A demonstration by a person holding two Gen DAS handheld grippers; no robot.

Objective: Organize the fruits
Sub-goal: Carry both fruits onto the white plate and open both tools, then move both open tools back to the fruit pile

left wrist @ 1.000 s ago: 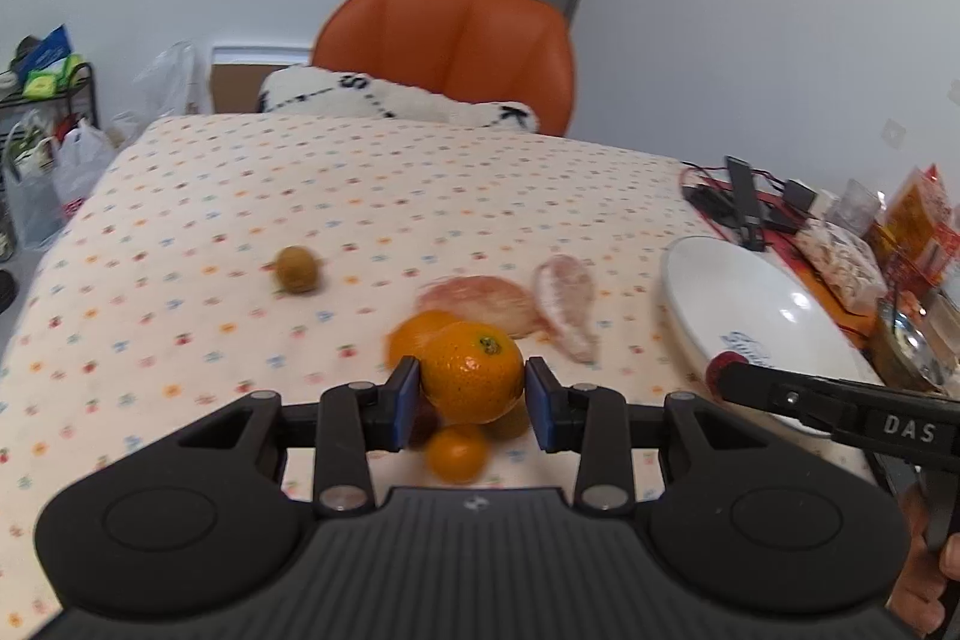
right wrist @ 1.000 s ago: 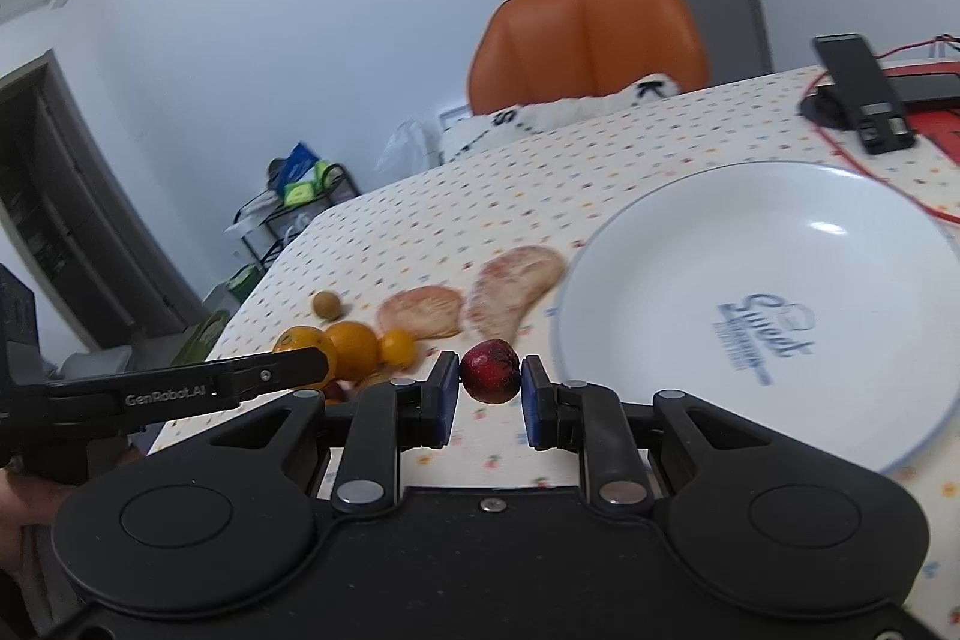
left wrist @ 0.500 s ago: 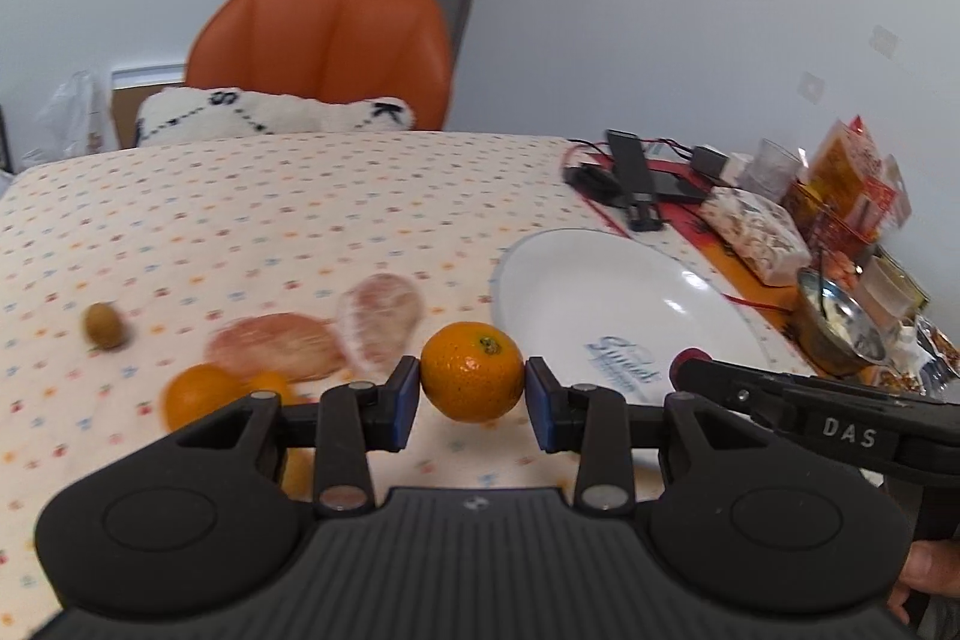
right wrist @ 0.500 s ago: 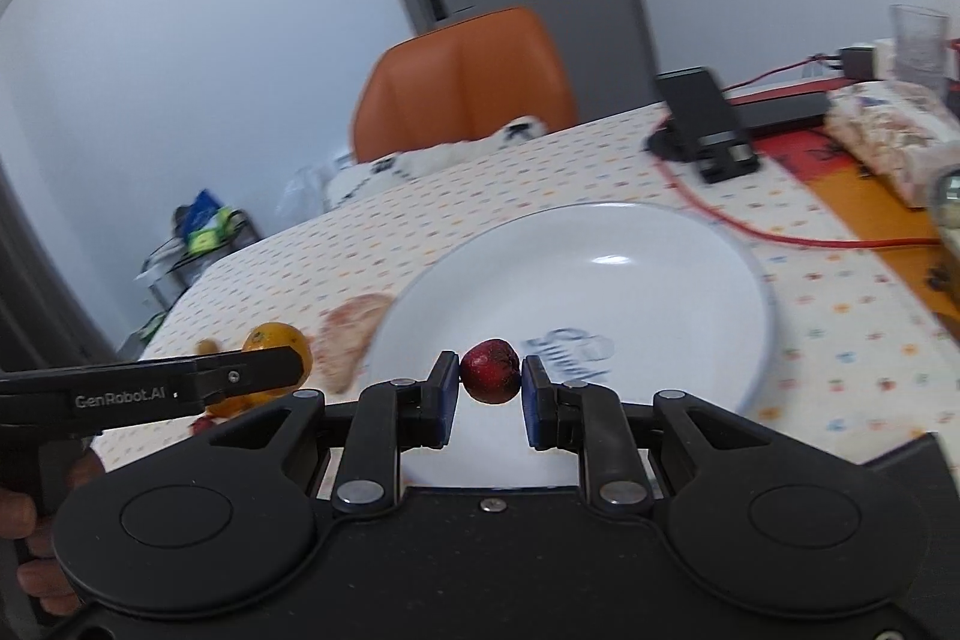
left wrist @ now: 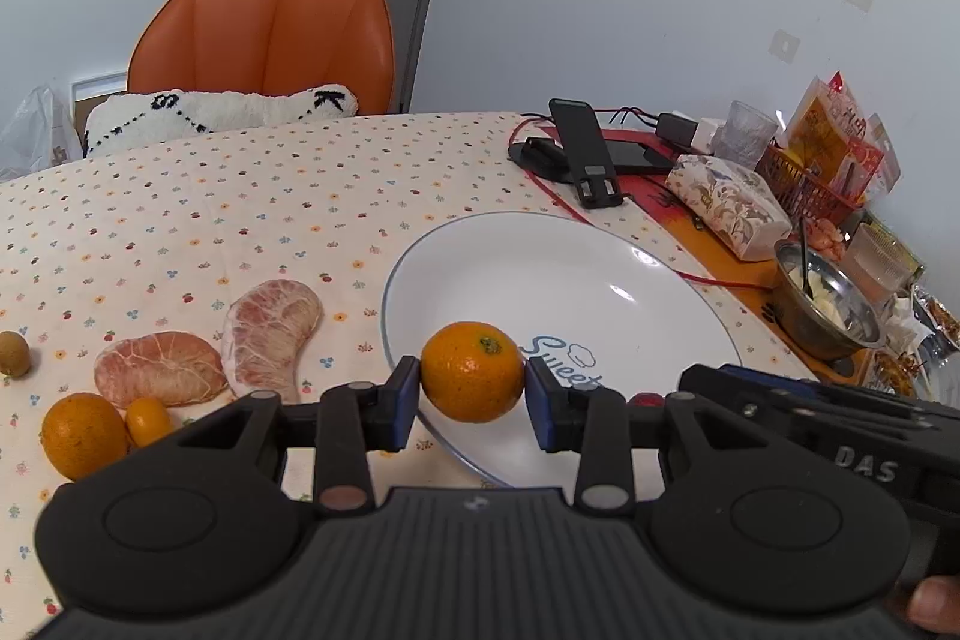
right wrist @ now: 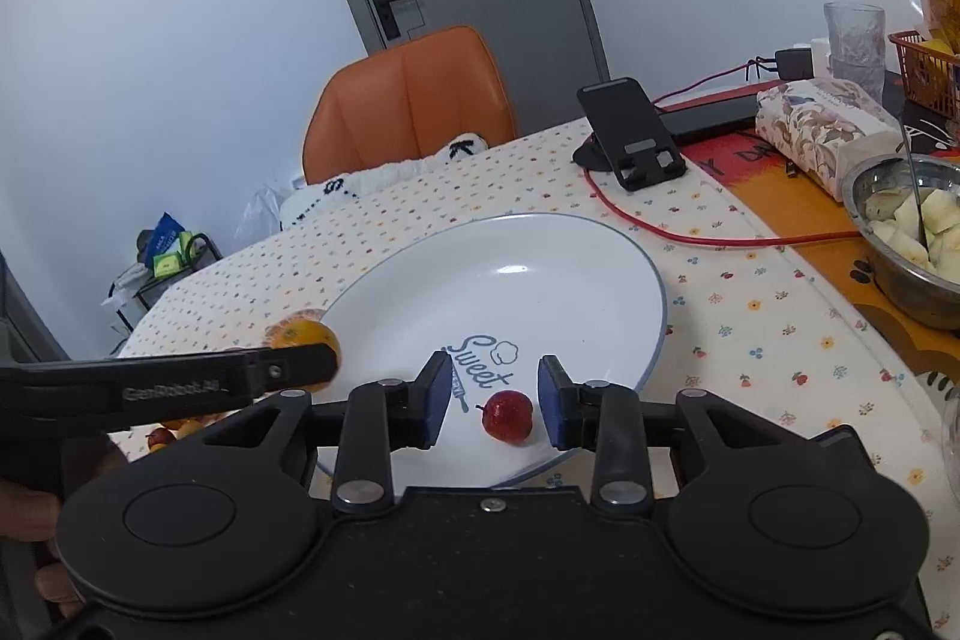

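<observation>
Meanwhile, the left gripper has its fingers clamped on a mandarin over the near rim of the white plate marked "Sweet". The right gripper, lettered "DAS", is spread wide around a small red fruit lying on the plate. Two pomelo segments, another mandarin and a kumquat lie on the counter at lower left; a steel bowl of cut fruit sits at right.

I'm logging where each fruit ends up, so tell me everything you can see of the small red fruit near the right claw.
The small red fruit is round, glossy and dark red, with a short thin stem sticking out to its left. It lies on the white plate, near the front rim, just below the printed word "Sweet". It sits between the open fingers of the right claw, with a gap on each side. Only the plate touches it.
</observation>
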